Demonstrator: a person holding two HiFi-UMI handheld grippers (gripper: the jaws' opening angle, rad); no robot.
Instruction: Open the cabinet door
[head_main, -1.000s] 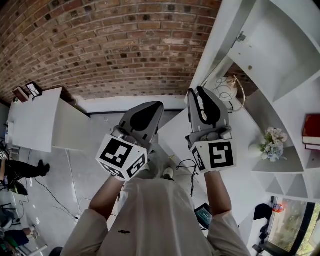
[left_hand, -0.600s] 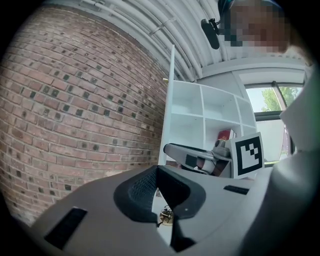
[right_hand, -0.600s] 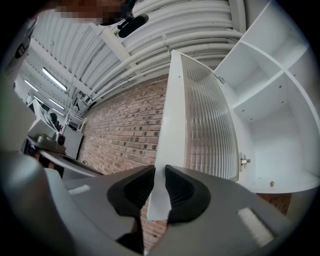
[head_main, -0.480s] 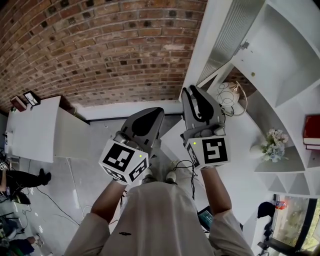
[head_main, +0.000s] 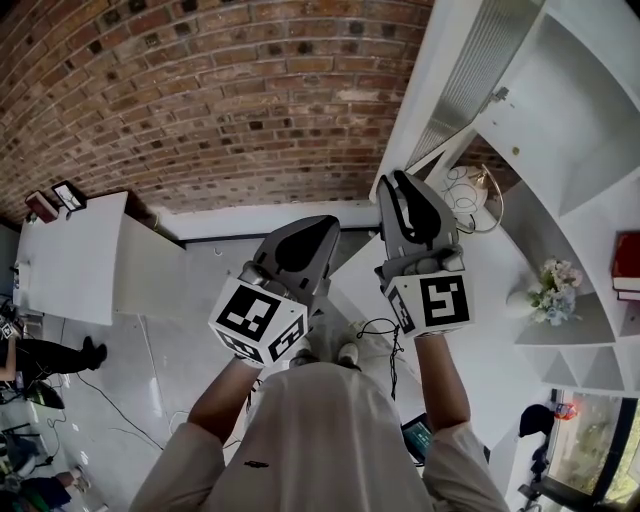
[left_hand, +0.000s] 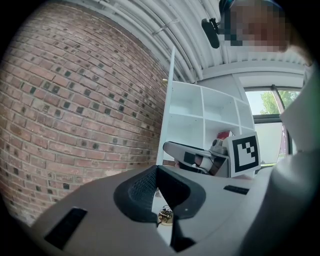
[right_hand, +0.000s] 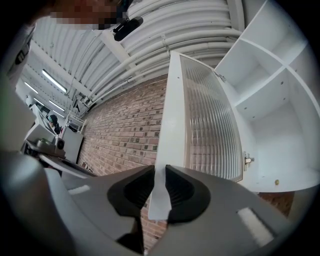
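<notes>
Two grippers are held up by one person, side by side, both pointing roughly level toward a brick wall (head_main: 200, 90). The left gripper (head_main: 312, 230) has its jaws pressed together at the tips with nothing between them. It hangs free just left of the right one and touches nothing. The right gripper (head_main: 403, 188) is clamped, jaws narrow, on the near white edge of the one door (head_main: 440, 100). In the right gripper view that edge runs straight down between the two dark pads (right_hand: 132, 189).

The door stands swung well out from the cabinet (head_main: 575, 130), on the cabinet's left side and nearly edge-on to the person. It has a white frame around one pane of ribbed glass (head_main: 482, 65).

The cabinet fills the right of the scene, white, with several open compartments. One bunch of pale flowers (head_main: 555, 287) sits on a shelf. Red books (head_main: 627, 262) stand in a compartment to its right, but their number cannot be told. One wire ornament (head_main: 465, 192) lies just right of the right gripper. One white table (head_main: 70, 255) stands far left against the wall.
</notes>
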